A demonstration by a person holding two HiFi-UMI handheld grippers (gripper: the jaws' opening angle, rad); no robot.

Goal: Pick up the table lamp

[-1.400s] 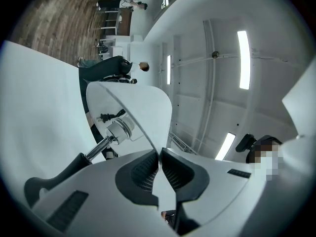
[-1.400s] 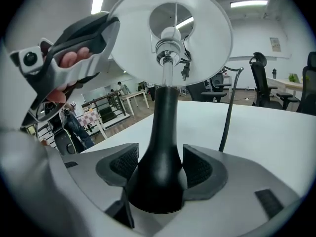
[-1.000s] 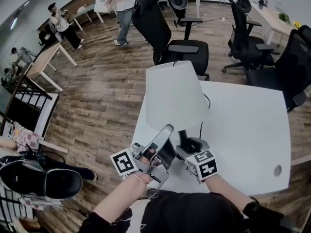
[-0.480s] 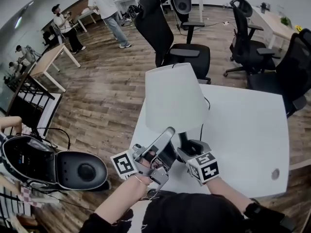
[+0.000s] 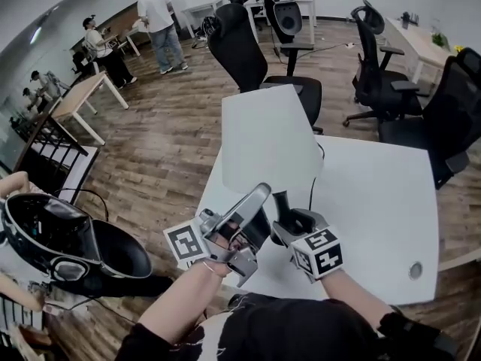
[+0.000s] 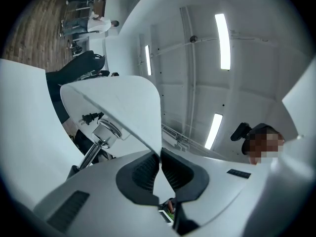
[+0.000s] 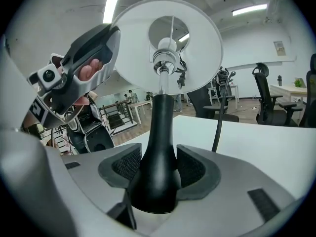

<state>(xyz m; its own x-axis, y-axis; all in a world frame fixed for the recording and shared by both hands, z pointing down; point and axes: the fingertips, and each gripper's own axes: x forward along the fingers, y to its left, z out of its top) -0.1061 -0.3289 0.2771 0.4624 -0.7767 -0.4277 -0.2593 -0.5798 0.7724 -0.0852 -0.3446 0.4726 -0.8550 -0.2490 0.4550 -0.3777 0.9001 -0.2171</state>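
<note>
The table lamp [image 5: 269, 138] has risen since a second ago and now hangs above the white table [image 5: 376, 216], in an office with a plank floor [image 5: 165, 141] and black chairs [image 5: 248, 43]. The right gripper [image 7: 158, 169], its jaws just closing a little, clamps the lamp's black base [image 7: 157, 132]. The left gripper [image 6: 160, 157], almost fully closed, pinches the lampshade [image 6: 143, 117] at its rim.

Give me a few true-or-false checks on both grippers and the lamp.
1. The right gripper is clamped on the lamp's black stem. True; its jaws have just been closing, with the stem between them.
2. The left gripper holds nothing. False: it is shut on the rim of the lampshade.
3. The lampshade is black. False: it is white.
4. A black cord runs down beside the stem. True.
</note>
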